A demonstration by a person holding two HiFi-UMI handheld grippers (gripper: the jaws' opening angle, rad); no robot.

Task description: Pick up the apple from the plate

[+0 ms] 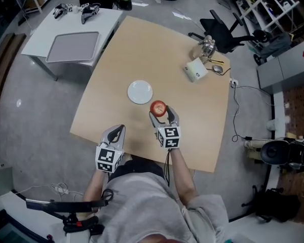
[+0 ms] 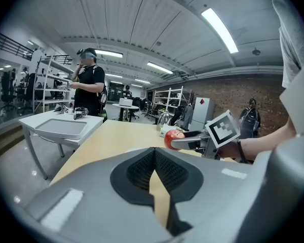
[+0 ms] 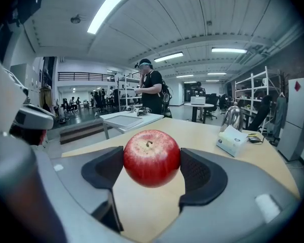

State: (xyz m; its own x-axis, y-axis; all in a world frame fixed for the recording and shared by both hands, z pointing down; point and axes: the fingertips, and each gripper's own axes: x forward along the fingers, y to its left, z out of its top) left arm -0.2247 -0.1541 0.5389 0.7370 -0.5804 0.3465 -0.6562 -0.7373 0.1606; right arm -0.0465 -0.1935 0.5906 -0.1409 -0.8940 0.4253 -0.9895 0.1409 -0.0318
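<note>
Over tan table (image 1: 192,135), right gripper (image 1: 161,113) tight around red apple (image 1: 158,107).

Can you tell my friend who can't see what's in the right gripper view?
A red apple is squeezed between the two dark tongs of the right gripper, held over a light wooden table. Behind it sit a white tissue box and a white side table, and a person stands far back in a big workshop.

We wear a light grey short-sleeved shirt (image 1: 142,196). Our left gripper (image 1: 121,128) and right gripper (image 1: 162,114) are pale grey shells with black ribbed pads (image 3: 200,178). Each carries a white cube (image 1: 168,137) with black square markers.
</note>
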